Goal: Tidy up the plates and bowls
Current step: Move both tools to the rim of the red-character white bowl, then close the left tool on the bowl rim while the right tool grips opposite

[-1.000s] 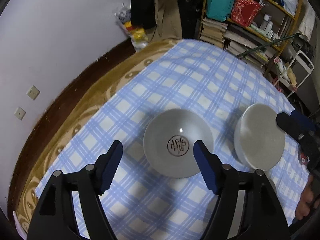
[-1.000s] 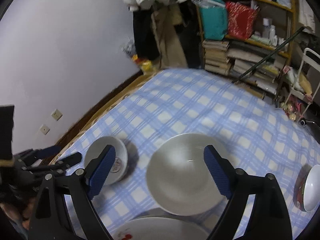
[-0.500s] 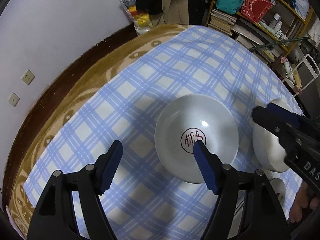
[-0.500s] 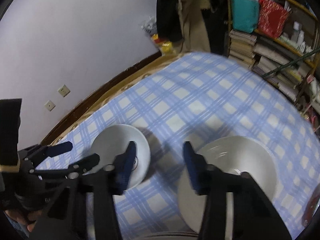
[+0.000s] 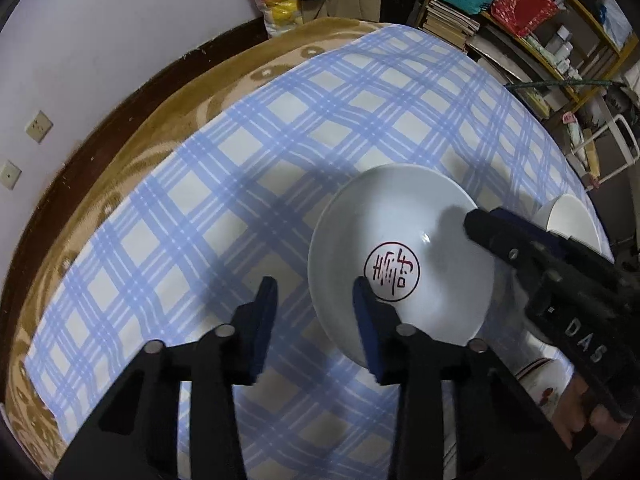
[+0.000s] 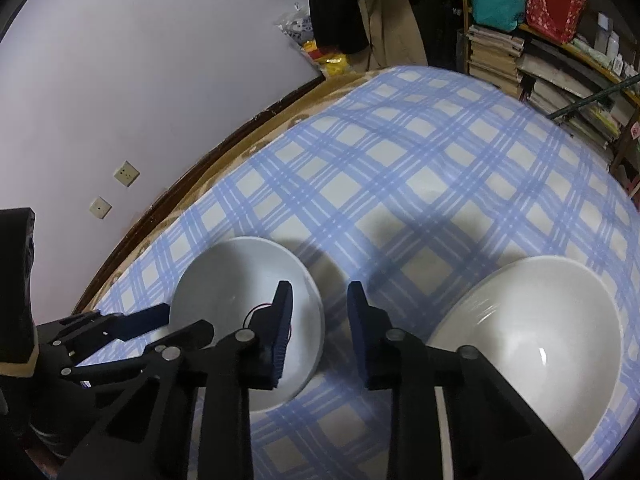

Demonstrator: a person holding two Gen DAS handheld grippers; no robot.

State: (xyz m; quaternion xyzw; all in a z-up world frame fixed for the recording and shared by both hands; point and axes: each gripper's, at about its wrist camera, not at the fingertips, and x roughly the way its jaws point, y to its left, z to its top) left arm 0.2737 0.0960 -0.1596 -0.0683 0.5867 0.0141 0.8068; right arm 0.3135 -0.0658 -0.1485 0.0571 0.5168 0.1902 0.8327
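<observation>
Down over the checked tablecloth [image 5: 248,168], both claws point steeply at one white bowl [image 5: 400,256] with a red round mark [image 5: 392,271] in its bottom. The left claw [image 5: 312,312] straddles the bowl's near-left rim: its right finger sits inside the bowl beside the mark, its left finger outside over the cloth. Its jaws have just been closing, with the rim between them; a gap shows around the rim, so they are not yet pressing. The right claw [image 6: 318,320] comes at the same bowl [image 6: 244,308] from the opposite side, its left finger inside, its right finger outside over the cloth. Its jaws have likewise just been closing, the rim between them, with space still showing. A larger white bowl [image 6: 532,344] rests just right of the right claw. A hand [image 5: 580,412] grips the right claw's handle at the lower right of the left view.
</observation>
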